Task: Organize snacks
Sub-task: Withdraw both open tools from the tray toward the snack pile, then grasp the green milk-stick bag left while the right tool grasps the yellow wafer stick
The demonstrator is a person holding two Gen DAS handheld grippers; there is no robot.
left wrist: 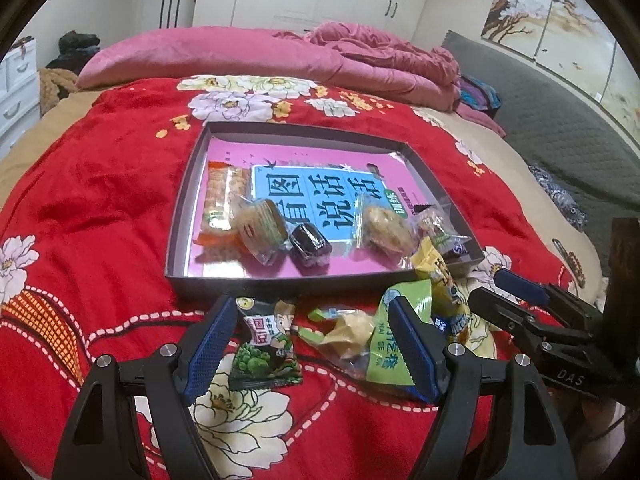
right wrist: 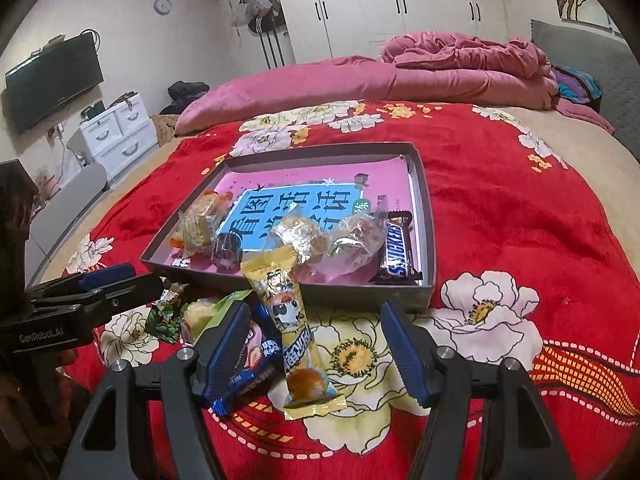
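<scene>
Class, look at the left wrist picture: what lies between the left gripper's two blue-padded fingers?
On the red floral blanket, a dark green cartoon snack packet and a clear-wrapped yellow pastry lie between the open left gripper's fingers; neither looks gripped.

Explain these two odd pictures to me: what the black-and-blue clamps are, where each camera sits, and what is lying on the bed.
A person holds two hand-held tools, each carrying a camera looking along its blue-padded fingers. One picture comes from the left tool, the other from the right tool. Both stand open, holding nothing. On the red flowered blanket sits a shallow grey cardboard box with wrapped snacks inside, including a brown Snickers bar. Before it lie loose packets: a dark green cartoon packet and a long yellow packet.
</scene>
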